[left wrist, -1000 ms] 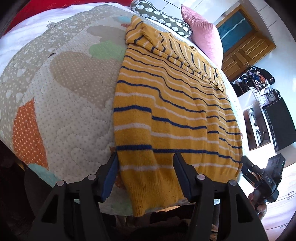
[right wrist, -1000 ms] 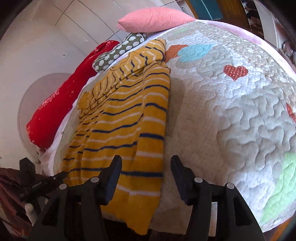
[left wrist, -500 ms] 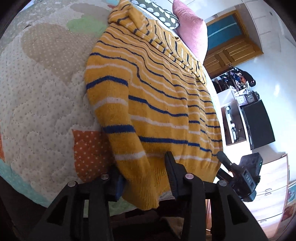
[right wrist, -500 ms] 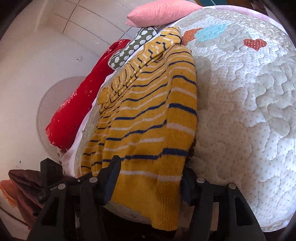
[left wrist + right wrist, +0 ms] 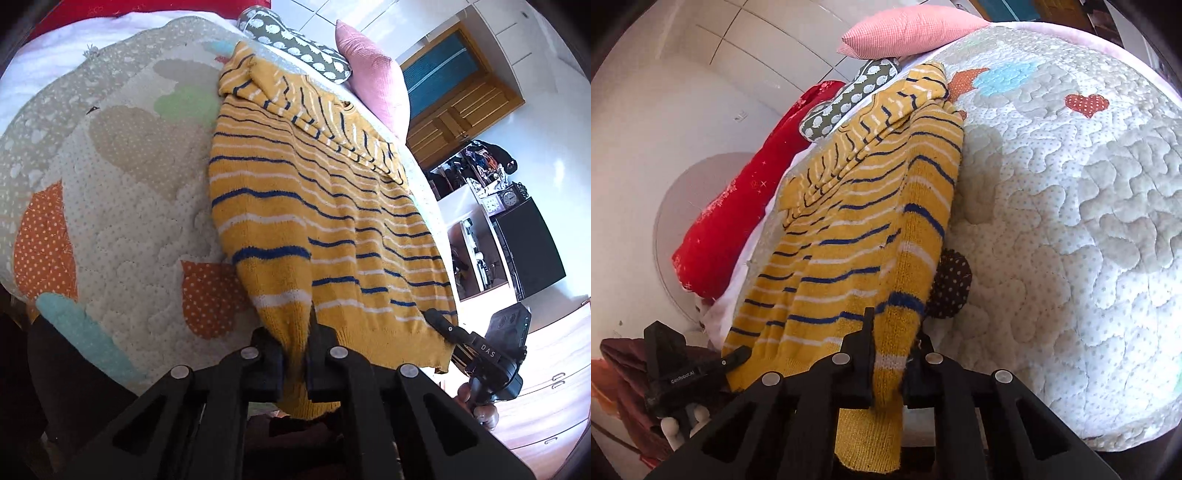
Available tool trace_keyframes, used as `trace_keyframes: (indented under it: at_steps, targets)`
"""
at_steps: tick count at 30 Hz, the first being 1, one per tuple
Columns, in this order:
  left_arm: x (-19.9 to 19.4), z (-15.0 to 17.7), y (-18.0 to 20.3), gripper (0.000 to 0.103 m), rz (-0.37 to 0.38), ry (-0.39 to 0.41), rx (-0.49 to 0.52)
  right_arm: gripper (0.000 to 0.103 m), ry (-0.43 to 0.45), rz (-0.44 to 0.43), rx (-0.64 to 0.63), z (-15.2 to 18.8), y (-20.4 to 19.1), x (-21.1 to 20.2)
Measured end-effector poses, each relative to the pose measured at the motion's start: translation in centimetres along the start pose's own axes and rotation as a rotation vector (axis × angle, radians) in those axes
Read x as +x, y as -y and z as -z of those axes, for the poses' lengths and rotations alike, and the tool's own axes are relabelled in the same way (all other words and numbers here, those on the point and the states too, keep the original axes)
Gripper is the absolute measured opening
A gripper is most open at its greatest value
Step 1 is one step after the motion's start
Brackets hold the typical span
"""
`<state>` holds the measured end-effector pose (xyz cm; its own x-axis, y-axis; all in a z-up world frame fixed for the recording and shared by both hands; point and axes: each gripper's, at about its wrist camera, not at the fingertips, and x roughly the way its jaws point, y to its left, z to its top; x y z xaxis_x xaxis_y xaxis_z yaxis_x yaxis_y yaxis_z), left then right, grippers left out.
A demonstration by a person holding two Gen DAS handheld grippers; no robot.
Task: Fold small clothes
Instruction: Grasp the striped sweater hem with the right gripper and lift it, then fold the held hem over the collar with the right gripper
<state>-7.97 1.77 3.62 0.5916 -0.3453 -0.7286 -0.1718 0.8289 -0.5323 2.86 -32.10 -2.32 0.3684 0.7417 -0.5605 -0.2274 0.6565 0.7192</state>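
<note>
A yellow knit sweater (image 5: 332, 221) with blue and white stripes lies flat on the quilted bed cover (image 5: 122, 206), its sleeves folded across the top. My left gripper (image 5: 295, 350) is shut on the sweater's near left hem corner. My right gripper (image 5: 890, 354) is shut on the sweater (image 5: 857, 240) at its near right hem corner. Each gripper shows in the other's view: the right gripper (image 5: 443, 326) at the hem's right end, the left gripper (image 5: 735, 358) at its left end. The hem hangs over the bed's front edge.
A pink pillow (image 5: 373, 81), a grey spotted pillow (image 5: 295, 55) and a red cushion (image 5: 750, 192) lie at the bed's head. A wooden door (image 5: 454, 92), a shelf with clocks (image 5: 498, 195) and a black cabinet (image 5: 532, 247) stand right of the bed.
Both grippers moved onto the sweater's hem corners and closed on them. The fabric at each corner is now bunched and slightly lifted between the fingers.
</note>
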Motion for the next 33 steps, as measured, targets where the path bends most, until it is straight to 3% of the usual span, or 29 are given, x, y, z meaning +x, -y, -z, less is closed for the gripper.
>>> trace_keyframes:
  at_steps: [9,14,22,33]
  targets:
    - [-3.1,2.6,0.7,0.007,0.0,0.005,0.055,0.01,-0.064,-0.056,-0.022,3.4,0.7,-3.5]
    - [-2.5,3.4,0.0,0.008,-0.023,-0.029,0.042,0.01,-0.07,-0.078,-0.002,4.3,1.4,-4.2]
    - [-1.6,-3.5,3.0,0.008,-0.081,0.073,0.124,0.01,-0.009,-0.071,-0.132,-3.8,-3.5,-1.0]
    - [3.1,-15.7,2.8,0.008,-0.064,0.075,0.028,0.01,0.07,-0.043,-0.101,-15.6,-6.3,4.2]
